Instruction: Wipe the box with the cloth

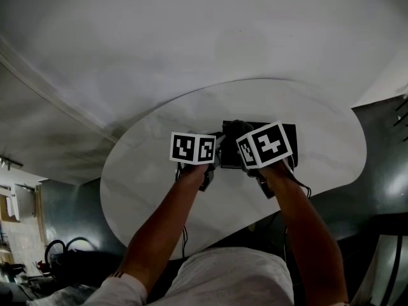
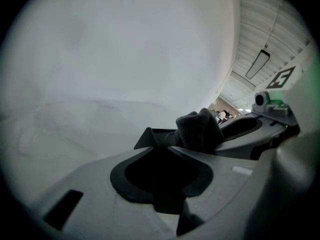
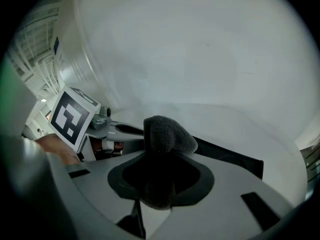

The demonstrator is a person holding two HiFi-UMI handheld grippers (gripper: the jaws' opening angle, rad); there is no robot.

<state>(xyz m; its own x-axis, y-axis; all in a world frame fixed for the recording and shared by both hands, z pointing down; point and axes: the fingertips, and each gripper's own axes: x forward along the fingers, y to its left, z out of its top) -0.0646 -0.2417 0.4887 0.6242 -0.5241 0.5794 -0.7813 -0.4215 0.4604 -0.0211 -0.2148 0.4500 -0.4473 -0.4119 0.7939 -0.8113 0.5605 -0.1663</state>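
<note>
Box first: it is a flat black one, lying on the white table towards the far side, right in front of the person and partly hidden under both grippers in the head view. It looks stiff and thin-walled, probably light, with a smooth dark top. On a table this smooth I would expect it to slide as soon as something rubs across it, so it wants holding by an edge or corner, leaving the top free for wiping.

That seems to be what the left gripper is doing. In the left gripper view its jaws stand part-way closed, with a near corner of the box right at their tips, and they appear to be clamped on that edge to steady it.

The right gripper has its jaws closed on the cloth, a dark grey, fuzzy rag. It is soft and bunches easily; a rounded wad sticks out past the jaw tips, sitting over the near left part of the box and close beside the left gripper. Whether it presses on the lid I cannot tell. Gripped low in the bunch like this, the wad works as a pad. A looser hold would let it drag out against the lid.
</note>
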